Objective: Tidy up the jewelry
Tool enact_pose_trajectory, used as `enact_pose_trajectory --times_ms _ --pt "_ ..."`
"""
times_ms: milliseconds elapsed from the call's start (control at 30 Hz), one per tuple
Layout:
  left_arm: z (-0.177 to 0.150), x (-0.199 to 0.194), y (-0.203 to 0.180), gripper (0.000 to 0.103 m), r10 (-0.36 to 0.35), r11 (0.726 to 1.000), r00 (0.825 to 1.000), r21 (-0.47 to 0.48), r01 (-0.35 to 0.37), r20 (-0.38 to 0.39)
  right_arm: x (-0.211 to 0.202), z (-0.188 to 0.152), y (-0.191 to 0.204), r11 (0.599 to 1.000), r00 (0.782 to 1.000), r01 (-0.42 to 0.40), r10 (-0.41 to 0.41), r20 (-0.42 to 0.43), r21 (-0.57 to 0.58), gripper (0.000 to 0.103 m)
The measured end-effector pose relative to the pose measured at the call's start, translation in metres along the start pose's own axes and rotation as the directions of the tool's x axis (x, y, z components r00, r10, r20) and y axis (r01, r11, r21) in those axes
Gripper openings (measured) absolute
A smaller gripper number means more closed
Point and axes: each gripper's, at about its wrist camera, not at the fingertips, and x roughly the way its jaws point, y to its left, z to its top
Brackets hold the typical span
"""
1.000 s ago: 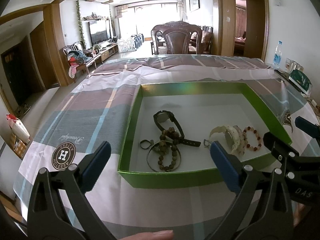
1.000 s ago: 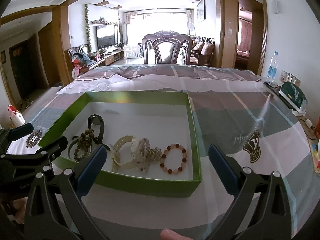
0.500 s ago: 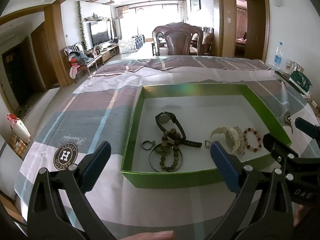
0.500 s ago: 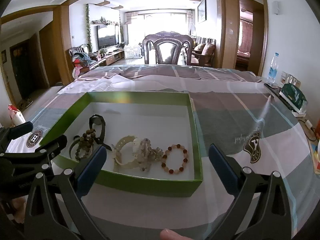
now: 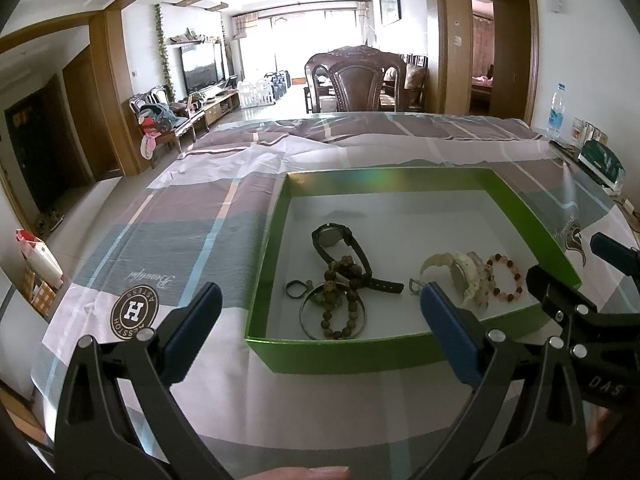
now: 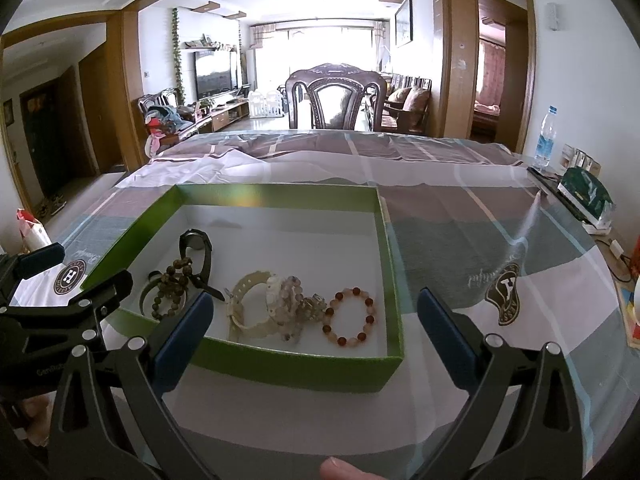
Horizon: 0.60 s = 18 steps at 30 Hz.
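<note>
Green tray (image 5: 276,216) holds a black watch (image 5: 332,236); beside it the cloth badge (image 5: 134,312) shows "H". Both the left hand-held gripper (image 5: 320,320) and right hand-held gripper (image 6: 314,322) gape, holding nothing.

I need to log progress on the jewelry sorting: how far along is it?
Done: every piece visible lies inside the green box. In hand: nothing; the left gripper and right gripper are both open. Left: the black watch and brown bead bracelet overlap; the white watch touches other pieces.
</note>
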Motion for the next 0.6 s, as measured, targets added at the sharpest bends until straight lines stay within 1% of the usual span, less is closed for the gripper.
enact_pose_trajectory --times_ms 600 --pt "0.0 -0.0012 0.0001 0.098 0.001 1.0 1.0 0.002 -0.001 0.001 0.0002 -0.0004 -0.0008 1.0 1.0 -0.001 0.001 0.001 0.0 0.099"
